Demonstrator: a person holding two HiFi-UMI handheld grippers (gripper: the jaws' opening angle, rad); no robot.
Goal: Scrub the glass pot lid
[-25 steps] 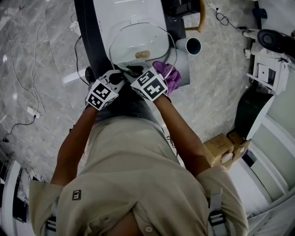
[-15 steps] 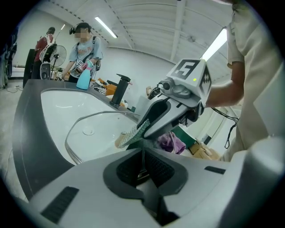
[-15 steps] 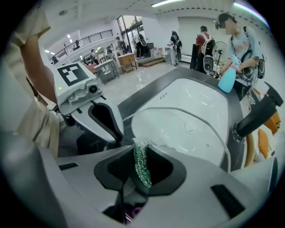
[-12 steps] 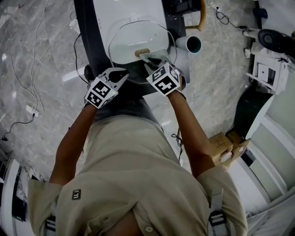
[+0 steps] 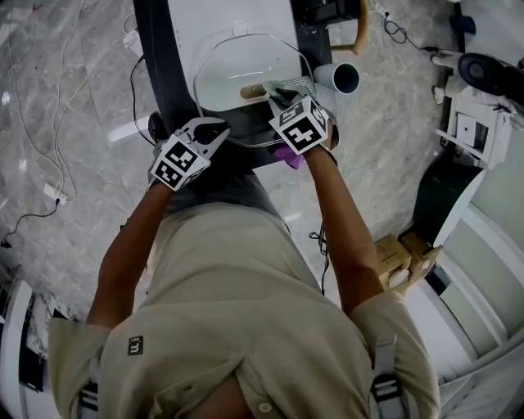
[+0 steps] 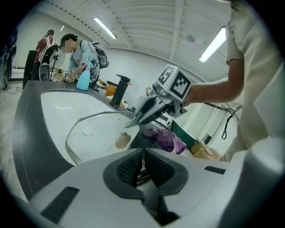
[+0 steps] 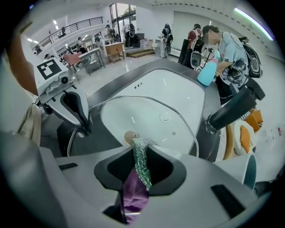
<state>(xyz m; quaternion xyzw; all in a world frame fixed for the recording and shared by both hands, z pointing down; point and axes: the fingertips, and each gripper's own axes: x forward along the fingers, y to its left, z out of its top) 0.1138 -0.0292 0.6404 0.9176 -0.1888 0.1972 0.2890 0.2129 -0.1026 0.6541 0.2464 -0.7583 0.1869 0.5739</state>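
The lid [image 5: 233, 74] sits over the sink [image 5: 221, 16], its near rim clamped by the left gripper [image 5: 214, 131], its knob [image 5: 254, 92] just ahead of the right gripper [image 5: 282, 96], whose jaws pinch a cloth [image 7: 141, 164], so scrubbing likely falls to the right.

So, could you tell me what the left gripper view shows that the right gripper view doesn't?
Only the left gripper view shows the right gripper's marker cube. Only the right gripper view shows the left gripper's marker cube and the scrub cloth inside the right jaws. Both show the left gripper clamping the glass pot lid's rim over the sink.
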